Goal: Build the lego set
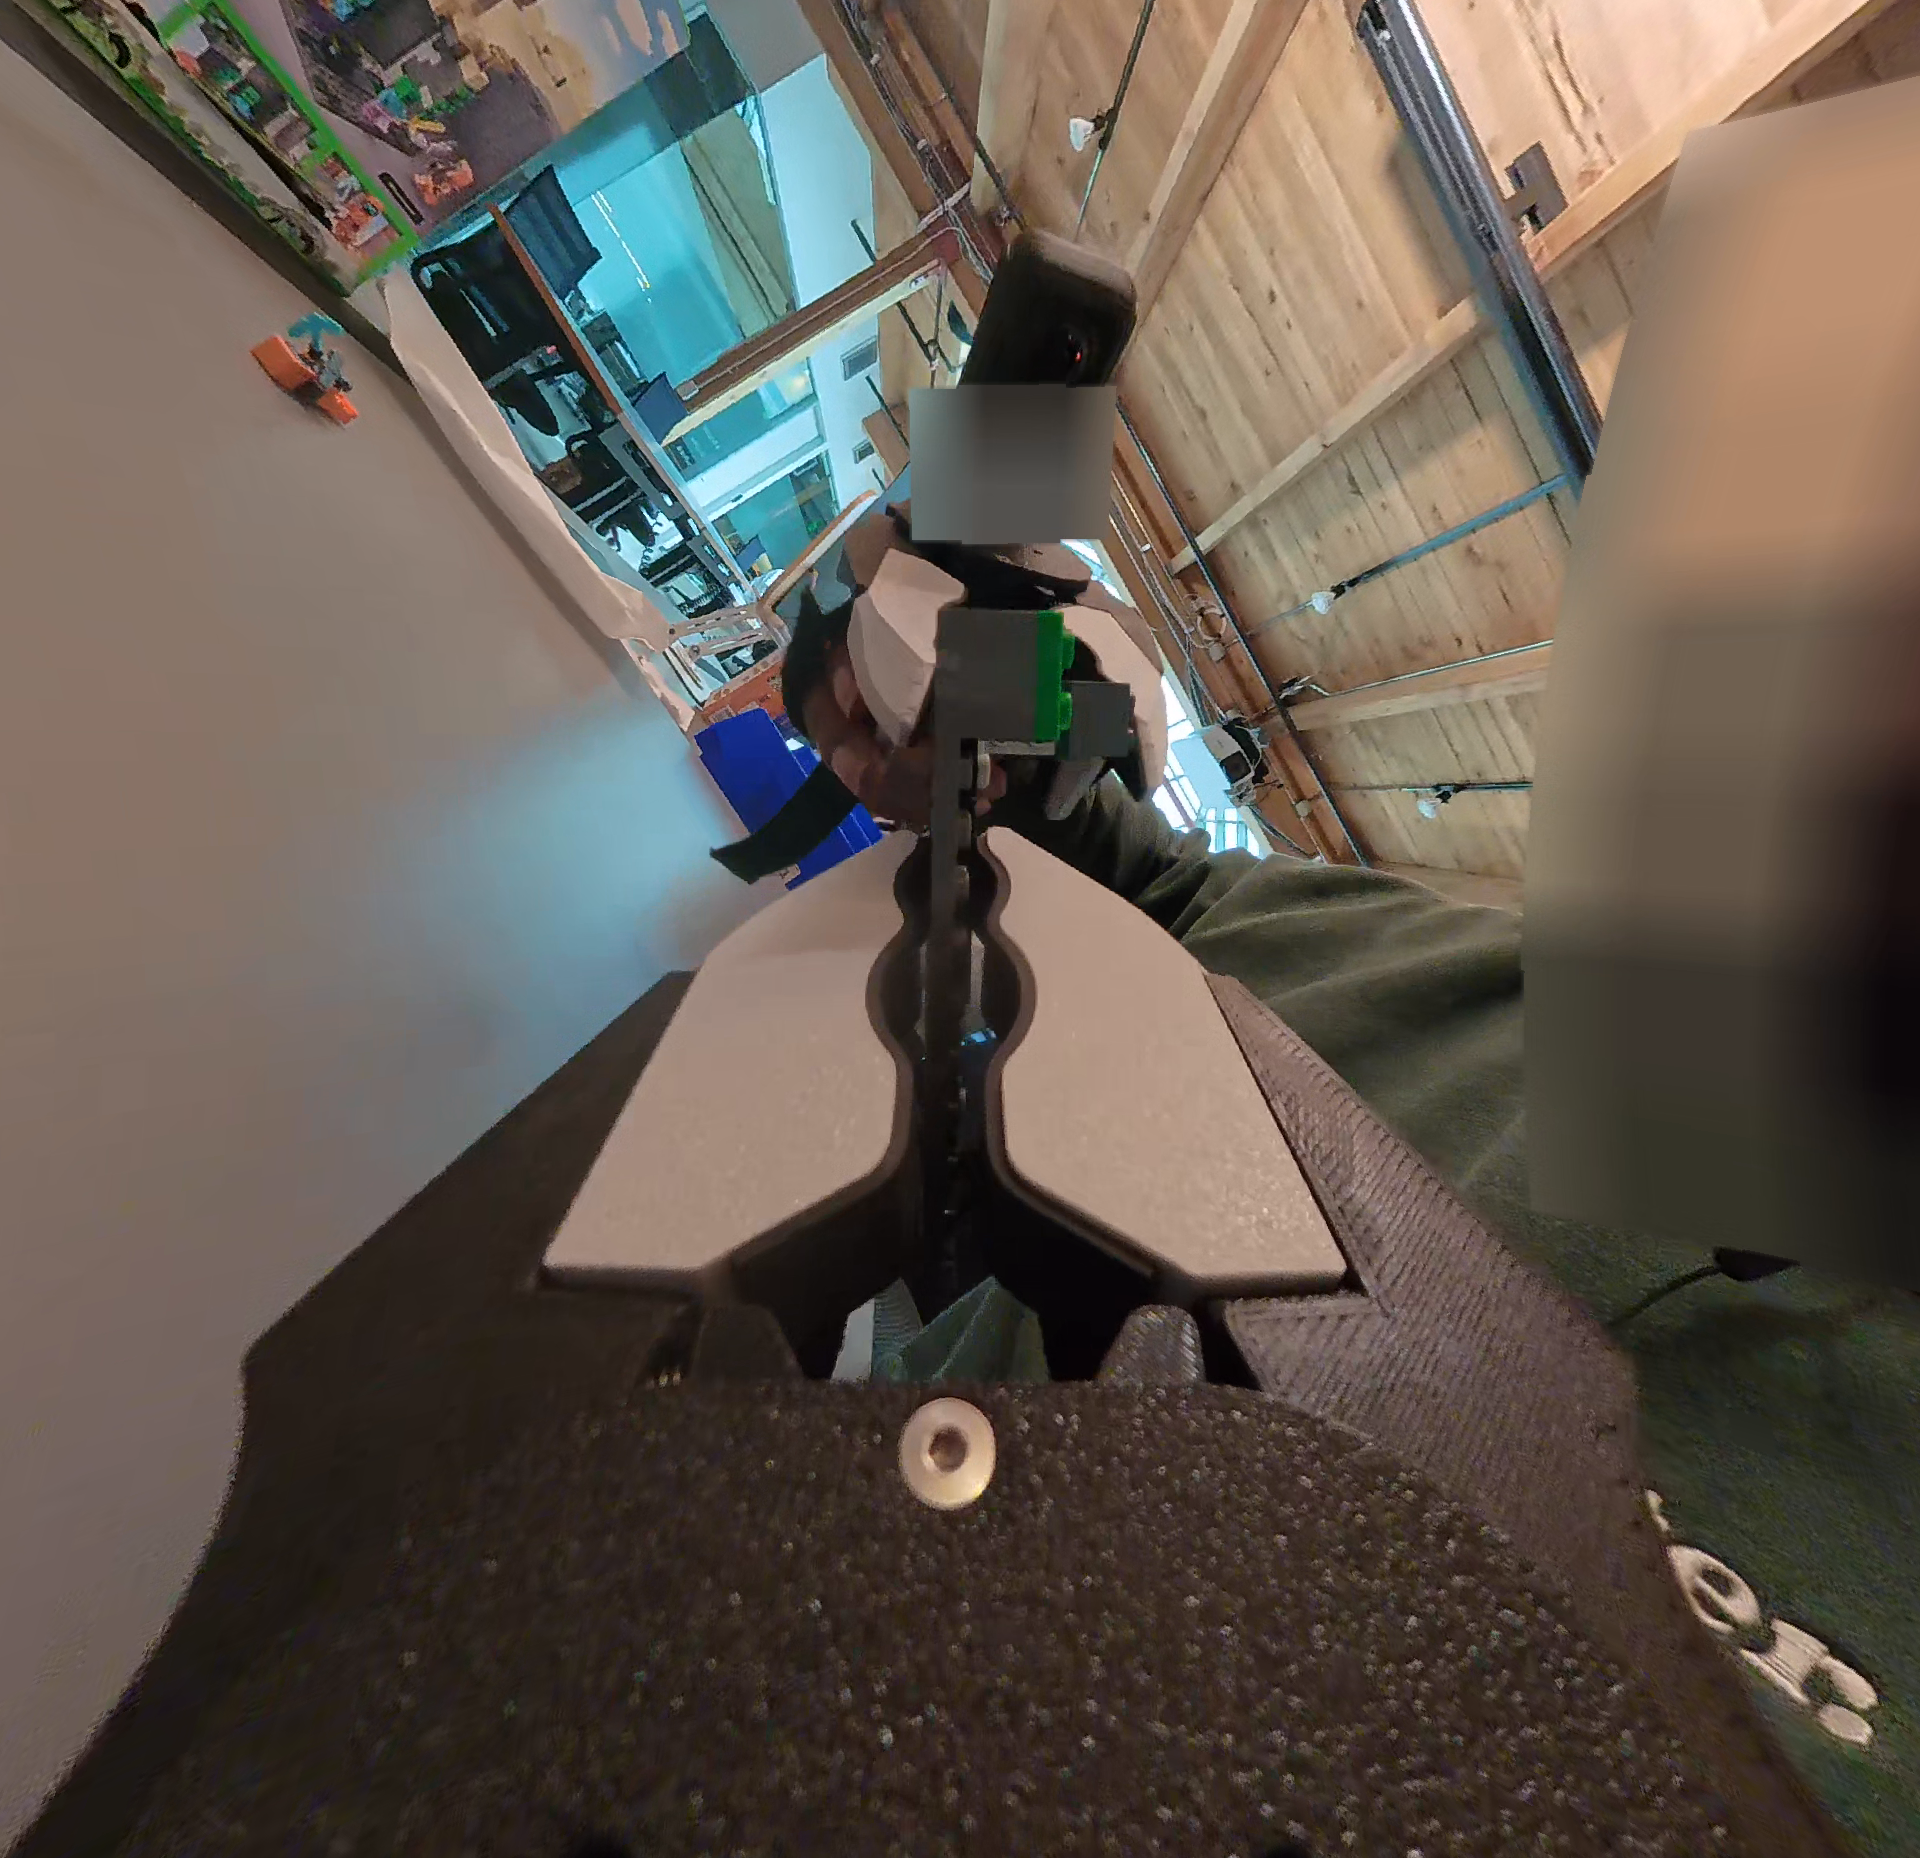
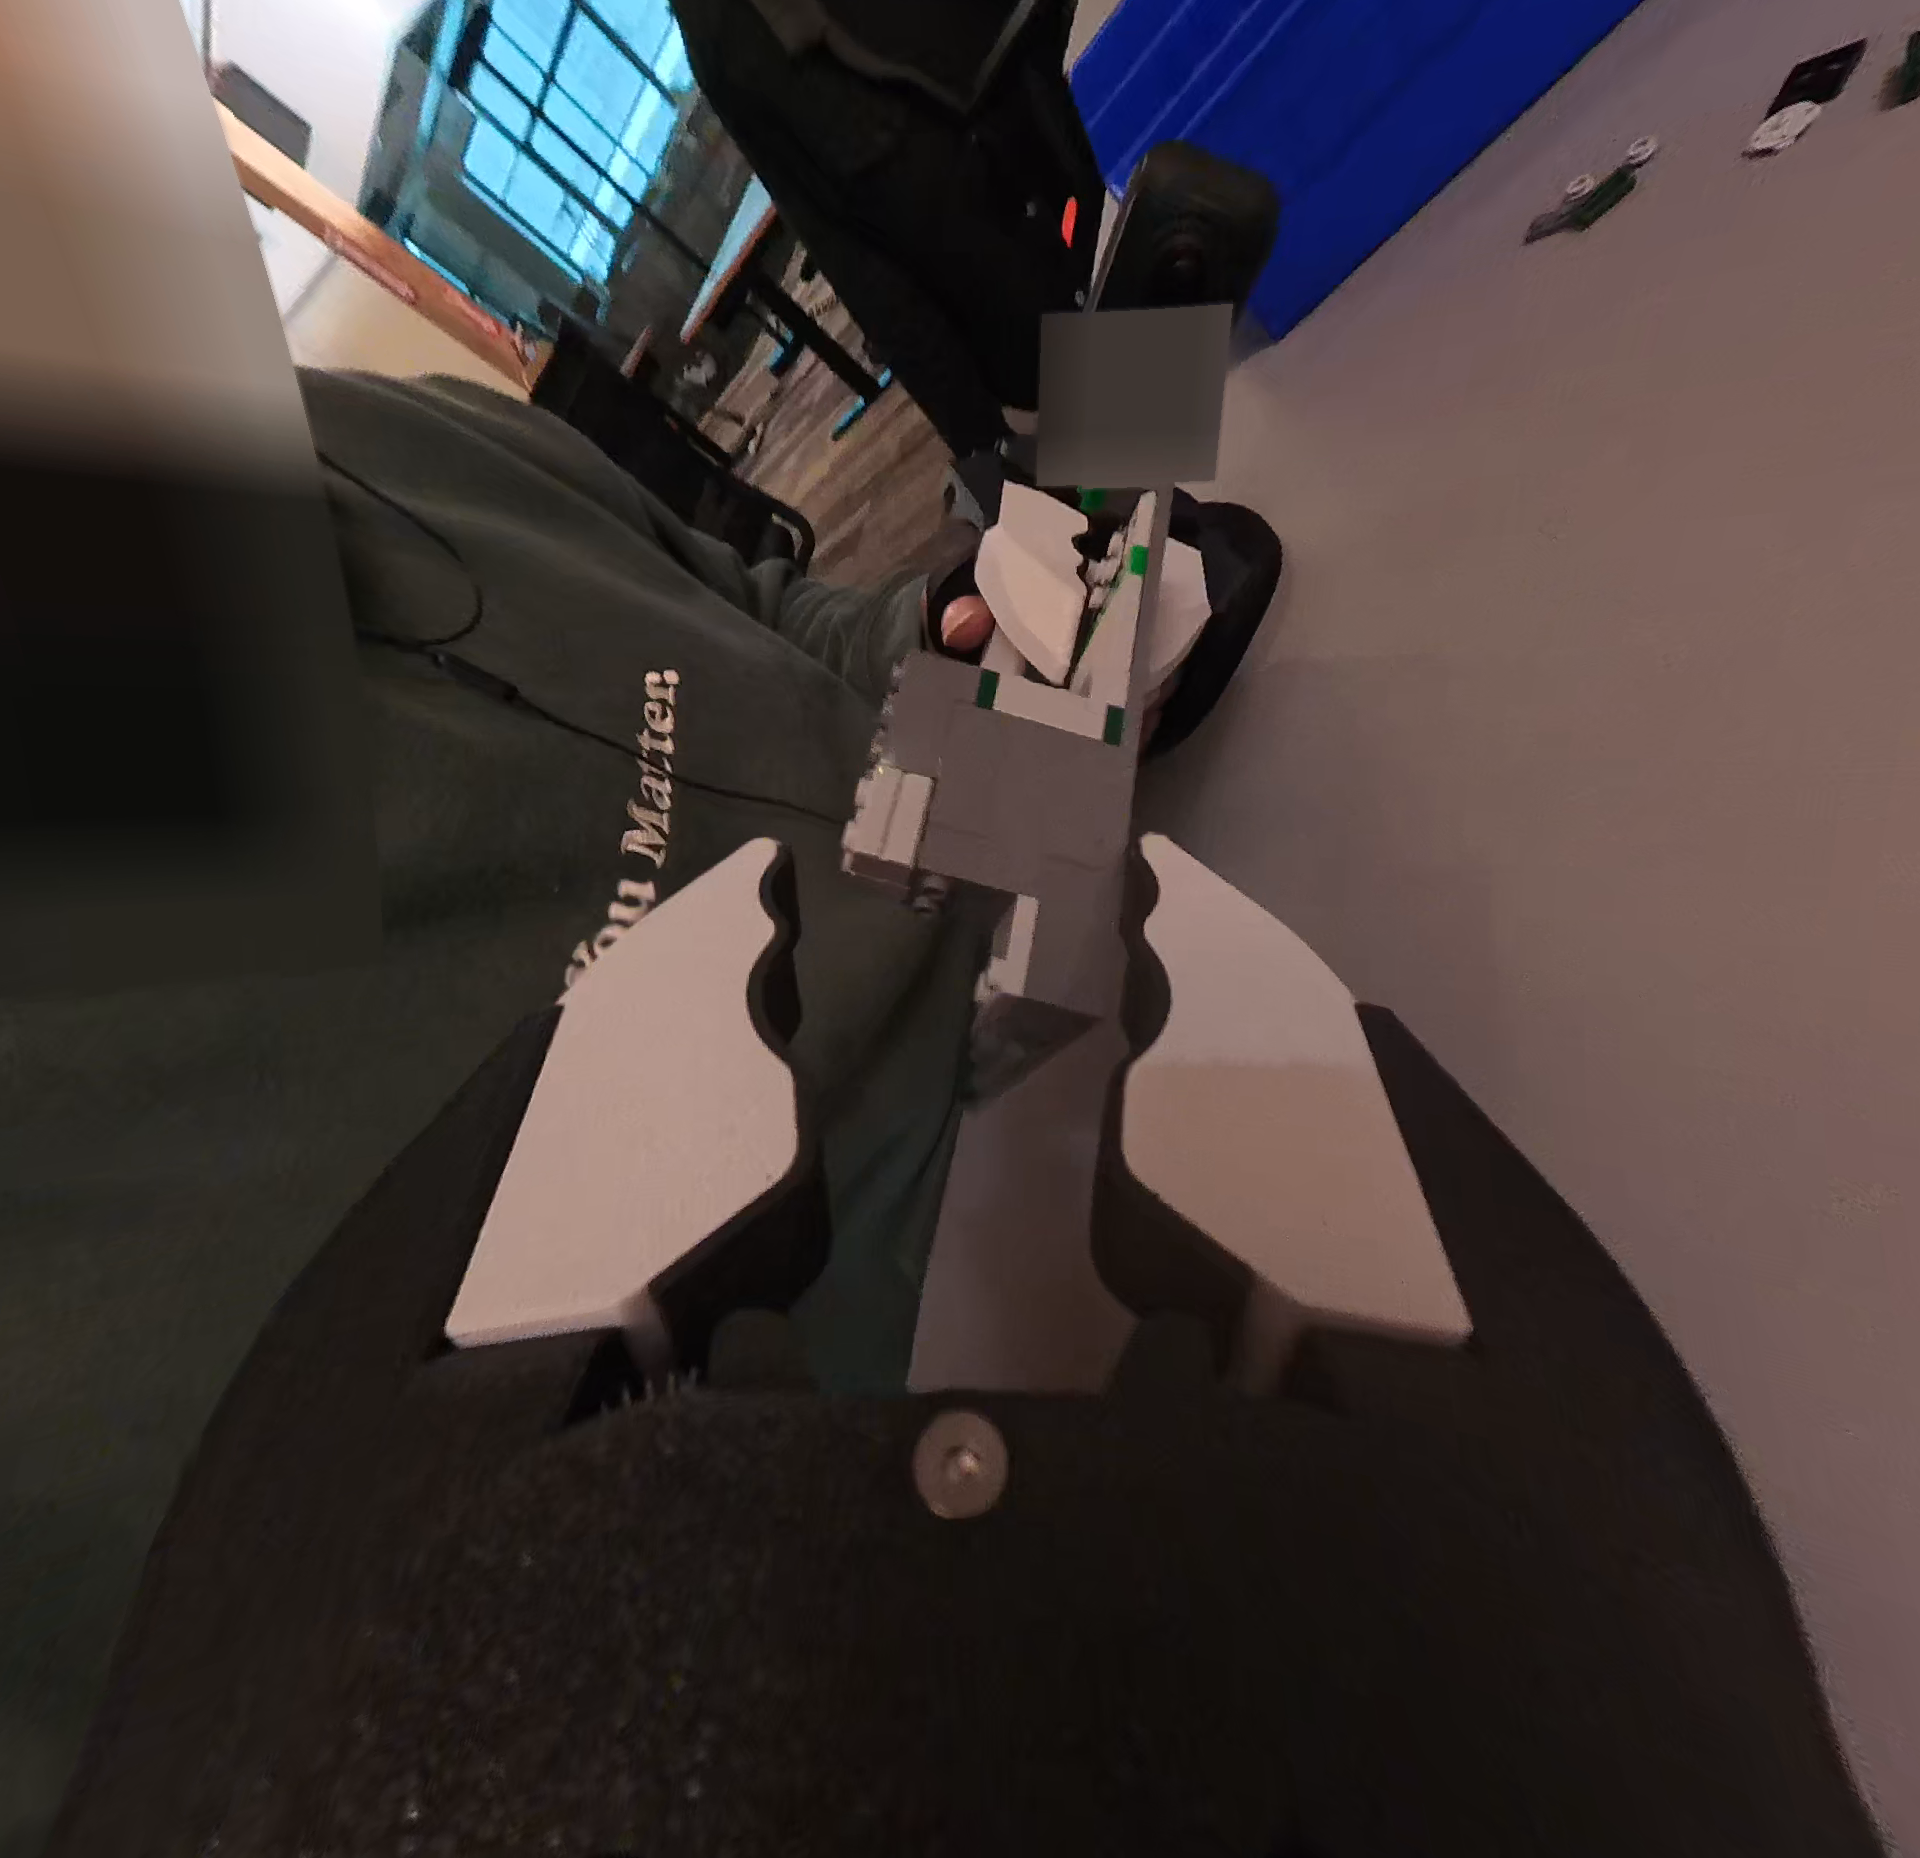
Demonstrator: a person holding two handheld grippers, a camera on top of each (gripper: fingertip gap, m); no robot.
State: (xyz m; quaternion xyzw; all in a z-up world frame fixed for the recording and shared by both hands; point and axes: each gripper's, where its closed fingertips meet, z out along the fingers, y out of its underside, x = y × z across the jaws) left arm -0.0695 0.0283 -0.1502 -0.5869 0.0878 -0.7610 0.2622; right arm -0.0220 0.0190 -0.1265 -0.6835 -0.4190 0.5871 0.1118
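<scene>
My left gripper (image 1: 954, 852) is shut on the thin edge of a dark grey lego build (image 1: 987, 665), held up in the air. The build carries a green brick (image 1: 1055, 676) and a small grey brick at its far end. In the right wrist view the same build (image 2: 1029, 800) is a grey plate with light grey bricks on its left side. My right gripper (image 2: 956, 852) is open, with its jaws on either side of the build. The left gripper (image 2: 1107, 593) clamps the build's far end. The right gripper's white fingers (image 1: 883, 655) flank the bricks in the left wrist view.
A grey table (image 2: 1558, 665) lies to the right, with a blue bin (image 2: 1351, 94) and loose small pieces (image 2: 1579, 203) on it. A lego box (image 1: 260, 73) and a small orange build (image 1: 307, 369) sit on the table. The person's green sweatshirt (image 2: 520, 665) is close by. The left gripper's tips are roughly 7 centimeters from the right gripper's.
</scene>
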